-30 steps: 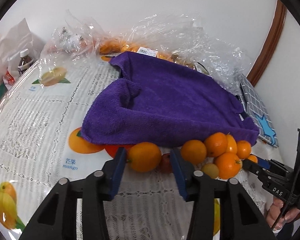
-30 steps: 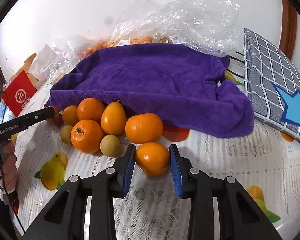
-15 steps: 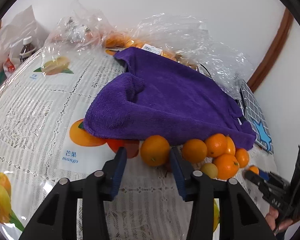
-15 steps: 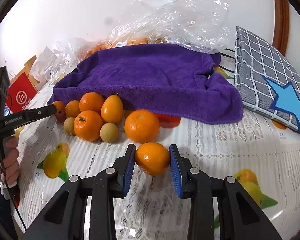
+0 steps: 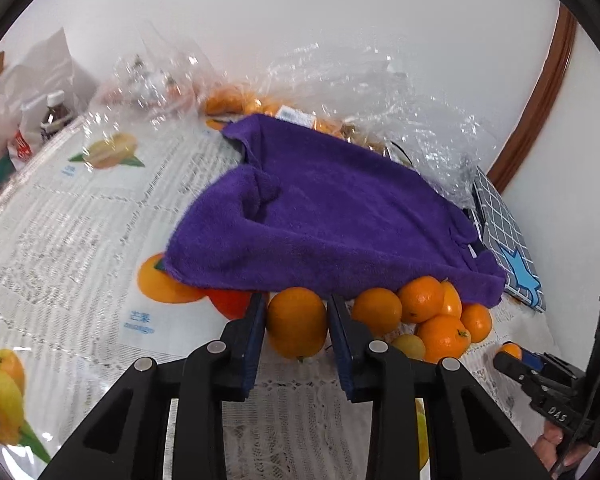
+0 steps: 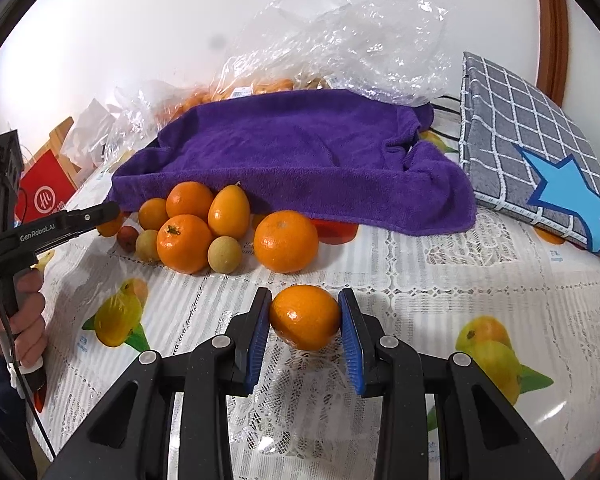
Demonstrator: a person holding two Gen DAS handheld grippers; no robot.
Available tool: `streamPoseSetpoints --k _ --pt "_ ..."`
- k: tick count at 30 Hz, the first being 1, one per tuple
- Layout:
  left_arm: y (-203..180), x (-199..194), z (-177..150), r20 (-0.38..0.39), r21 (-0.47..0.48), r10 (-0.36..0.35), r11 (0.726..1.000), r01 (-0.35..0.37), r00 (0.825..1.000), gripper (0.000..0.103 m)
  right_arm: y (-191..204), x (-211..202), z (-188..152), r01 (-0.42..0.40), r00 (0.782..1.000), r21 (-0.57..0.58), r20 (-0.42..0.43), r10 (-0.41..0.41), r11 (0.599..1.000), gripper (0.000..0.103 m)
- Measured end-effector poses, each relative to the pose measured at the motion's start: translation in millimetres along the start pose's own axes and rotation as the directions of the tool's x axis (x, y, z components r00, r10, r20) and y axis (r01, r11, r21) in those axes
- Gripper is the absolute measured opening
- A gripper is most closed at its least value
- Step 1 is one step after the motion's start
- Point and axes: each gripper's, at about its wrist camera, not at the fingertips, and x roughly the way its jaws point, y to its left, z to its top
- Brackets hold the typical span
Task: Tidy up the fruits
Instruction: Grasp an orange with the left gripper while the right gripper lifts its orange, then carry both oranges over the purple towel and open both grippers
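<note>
Oranges are being pulled out of the fruit pile [image 6: 188, 232] one per claw, so we are judging this as the picking step of the sorting. We are pinching one orange [image 5: 297, 322] in the left claw [image 5: 296, 320], whose jaws have just been closing onto it, right at the hem of the purple towel [image 5: 332, 216] at twelve o'clock. We are gripping a second orange [image 6: 305, 317] in the right claw [image 6: 305, 318], low over the counter [image 6: 440, 280], with the pile at ten o'clock and a loose orange [image 6: 286, 241] at twelve. Next, we are thinking, both fruits are needing a lift and a carry to wherever their kind is being gathered, without squeezing harder.
</note>
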Motion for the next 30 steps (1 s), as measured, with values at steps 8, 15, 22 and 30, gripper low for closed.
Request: streamPoseSetpoints --k 8,15,22,30 --pt "-10 -24 21 0.009 -0.003 -0.025 1.0 0.025 1.0 0.03 -2 -23 24 0.031 0.999 -0.007 0.035 -0.031 0.999 0.034" --pt "-26 -29 78 0.019 0.015 0.017 1.0 -0.018 1.0 0.03 -7 -25 78 0.038 0.996 0.004 0.083 -0.038 0.999 0.034" --pt "-43 -2 128 0.023 0.071 0.081 0.994 -0.082 0.996 0.03 -10 -6 136 0.058 0.991 -0.004 0.124 -0.057 0.998 0.034" --pt "-52 45 158 -0.013 0.089 0.075 0.993 -0.074 0.997 0.03 -22 26 172 0.075 0.989 0.034 0.125 -0.078 0.997 0.034"
